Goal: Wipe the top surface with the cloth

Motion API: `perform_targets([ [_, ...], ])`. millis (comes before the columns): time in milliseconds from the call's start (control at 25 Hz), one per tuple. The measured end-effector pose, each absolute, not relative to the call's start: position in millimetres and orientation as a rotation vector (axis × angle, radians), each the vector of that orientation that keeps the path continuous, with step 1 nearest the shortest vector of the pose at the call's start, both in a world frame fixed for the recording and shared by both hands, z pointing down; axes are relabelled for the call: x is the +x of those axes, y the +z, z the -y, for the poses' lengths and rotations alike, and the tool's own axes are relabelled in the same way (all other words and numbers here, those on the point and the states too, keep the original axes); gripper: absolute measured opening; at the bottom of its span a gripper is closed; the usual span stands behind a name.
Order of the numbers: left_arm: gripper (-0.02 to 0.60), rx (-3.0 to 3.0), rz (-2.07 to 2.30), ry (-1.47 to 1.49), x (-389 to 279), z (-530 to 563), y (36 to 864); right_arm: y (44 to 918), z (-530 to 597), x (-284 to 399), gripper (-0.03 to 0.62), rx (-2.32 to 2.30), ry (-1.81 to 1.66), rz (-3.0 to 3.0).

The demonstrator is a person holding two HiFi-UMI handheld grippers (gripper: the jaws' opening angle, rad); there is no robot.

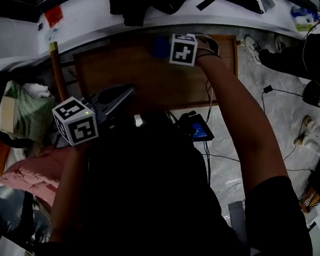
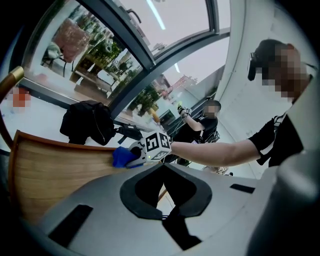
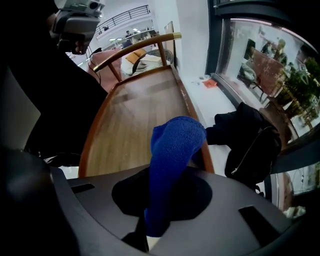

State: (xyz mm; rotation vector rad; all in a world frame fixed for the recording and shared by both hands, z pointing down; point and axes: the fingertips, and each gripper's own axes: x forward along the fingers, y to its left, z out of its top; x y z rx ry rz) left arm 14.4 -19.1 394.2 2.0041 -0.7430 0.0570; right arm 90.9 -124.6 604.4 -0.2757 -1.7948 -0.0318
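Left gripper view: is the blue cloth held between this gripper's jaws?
No, the left gripper has its jaws together on nothing, while the blue cloth is clamped in the right gripper.

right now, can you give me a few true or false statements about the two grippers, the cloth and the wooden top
1. The right gripper is shut on the blue cloth. True.
2. The left gripper holds a second cloth. False: its jaws are together with nothing between them.
3. The black bag lies on the wooden top. False: it lies on the white ledge beside the top, by the window.
4. The blue cloth is near the edge of the wooden top that borders the white ledge. True.
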Motion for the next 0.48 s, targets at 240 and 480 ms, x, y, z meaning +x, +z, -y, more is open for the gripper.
perform_targets([
  [240, 0.010, 1.997, 0.743, 0.038, 13.3, 20.7, 391.3, 608.6, 82.1, 103.9, 0.061, -0.326, -0.007, 1.797],
  [480, 0.011, 1.997, 0.744, 0.050, 12.9, 21.0, 394.1, 610.4, 38.5, 116.9, 0.061, -0.382, 0.084, 1.799],
])
